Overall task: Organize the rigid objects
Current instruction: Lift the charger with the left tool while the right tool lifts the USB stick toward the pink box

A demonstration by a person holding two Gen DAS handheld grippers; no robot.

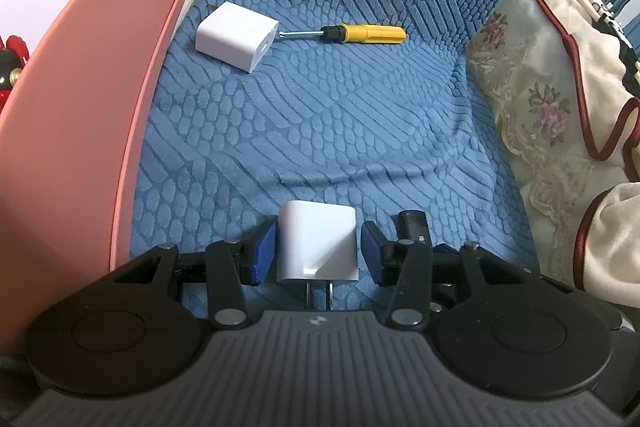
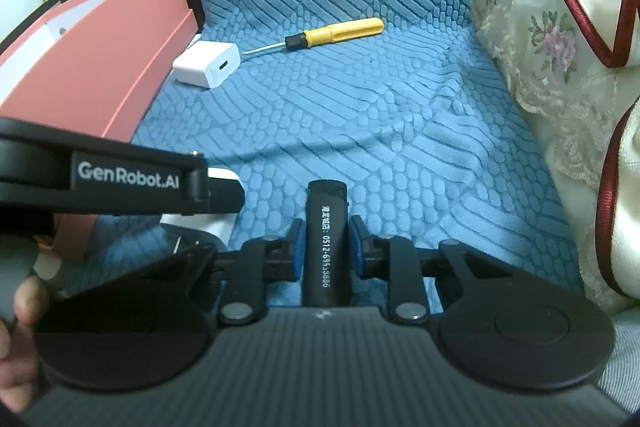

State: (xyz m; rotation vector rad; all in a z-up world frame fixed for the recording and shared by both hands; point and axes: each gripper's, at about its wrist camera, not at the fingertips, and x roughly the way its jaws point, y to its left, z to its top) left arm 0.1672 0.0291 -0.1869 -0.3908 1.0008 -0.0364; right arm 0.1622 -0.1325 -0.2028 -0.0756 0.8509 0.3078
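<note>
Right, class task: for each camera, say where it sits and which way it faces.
Left wrist: on the left gripper, facing forward and down over blue cloth; its fingers flank a white charger.
Right wrist: on the right gripper, facing likewise; its pads clamp a black tube, a hand shows lower left.
Shared: screwdriver, far charger, pink box.

White lettering reading "GenRobot.AI" stands on the side of the left claw [image 2: 224, 193], on its black arm as it crosses the right wrist view. The black cylinder [image 2: 326, 247] carries a line of white print running along its length: a few small characters too fine to make out, then the number "0512-69558886", whose middle digits are somewhat blurred. No other writing is legible.
</note>
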